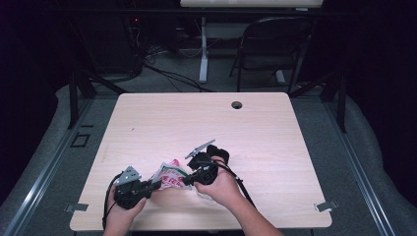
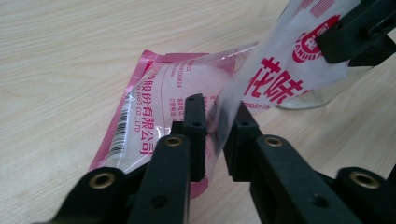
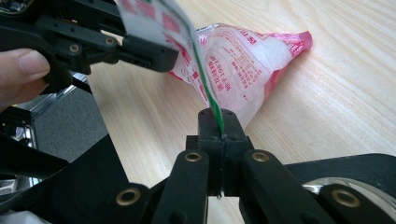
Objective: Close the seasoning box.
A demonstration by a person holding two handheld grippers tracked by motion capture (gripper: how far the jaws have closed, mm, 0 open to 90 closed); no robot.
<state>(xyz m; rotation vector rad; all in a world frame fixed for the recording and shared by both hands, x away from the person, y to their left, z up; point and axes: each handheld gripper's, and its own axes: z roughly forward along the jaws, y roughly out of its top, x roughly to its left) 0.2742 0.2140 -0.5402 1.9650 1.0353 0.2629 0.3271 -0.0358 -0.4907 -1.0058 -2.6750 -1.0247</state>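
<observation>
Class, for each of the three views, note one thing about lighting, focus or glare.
High view: the table is lit while the room around it sinks into near-black. Left gripper view: the packet print reads sharply, its clear film shows glare, and the nearest tool parts blur. Right gripper view: the packet's far end is crisp; the other tool at top left is dark, with little detail.

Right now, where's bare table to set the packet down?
Free: the far half of the table up to the cable hole, and the right side. Crowded: near edge, where left gripper and right gripper hold the packet.
</observation>
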